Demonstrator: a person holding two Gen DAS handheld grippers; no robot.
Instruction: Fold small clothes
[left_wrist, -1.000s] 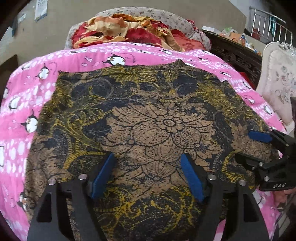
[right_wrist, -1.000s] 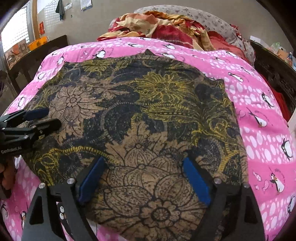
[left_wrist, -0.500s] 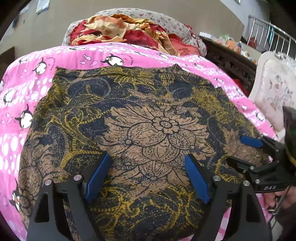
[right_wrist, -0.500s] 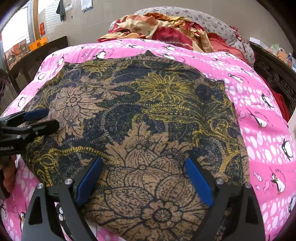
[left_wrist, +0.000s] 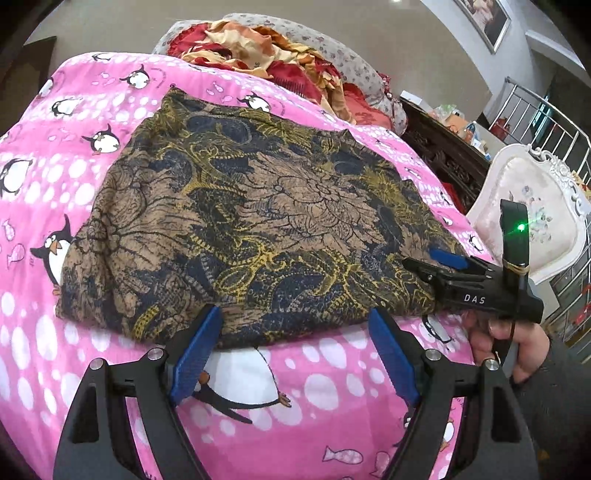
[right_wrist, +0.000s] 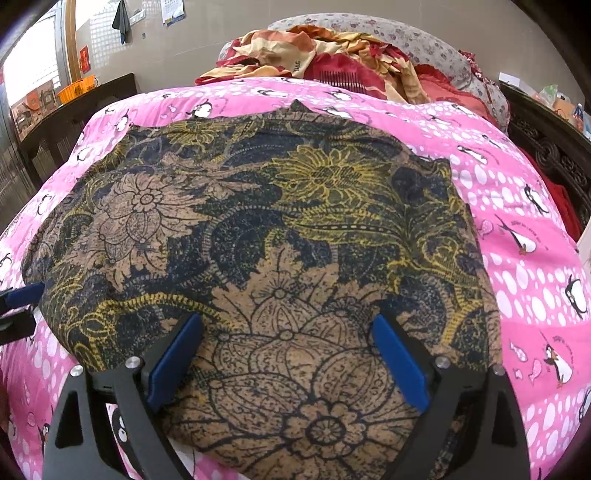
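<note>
Brown-and-navy floral cloth (right_wrist: 258, 236) lies spread flat on the pink penguin blanket (right_wrist: 524, 229), well short of the red bedding pile (right_wrist: 332, 48) at the far end. The left gripper (left_wrist: 295, 350) hangs wide open at the cloth's near edge, holding nothing. The right gripper (right_wrist: 288, 354) is also spread wide over the cloth's near part, gripping nothing.

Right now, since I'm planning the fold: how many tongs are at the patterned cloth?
2. The left tongs are open at the near edge of the patterned cloth; the right tongs are open over its near right corner. Neither grips it.
</note>
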